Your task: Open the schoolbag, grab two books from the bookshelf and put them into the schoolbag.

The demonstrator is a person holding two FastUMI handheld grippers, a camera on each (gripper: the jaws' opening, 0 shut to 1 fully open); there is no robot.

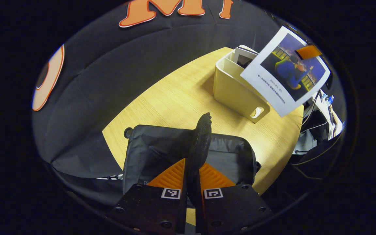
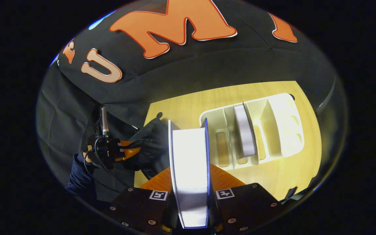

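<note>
Both grippers clamp: left (image 1: 193,173) on schoolbag (image 1: 162,153) edge, right (image 2: 189,182) on book (image 2: 189,163).

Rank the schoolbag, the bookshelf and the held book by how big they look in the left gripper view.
1. schoolbag, though it is nearest the camera.
2. held book and bookshelf look about alike; the book partly covers the shelf, so unranked.

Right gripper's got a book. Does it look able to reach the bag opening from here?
Probably yes. The right gripper holds the book above the bookshelf, and the left gripper pinches the schoolbag's flap up. Bare table lies between; nothing blocks it.
</note>
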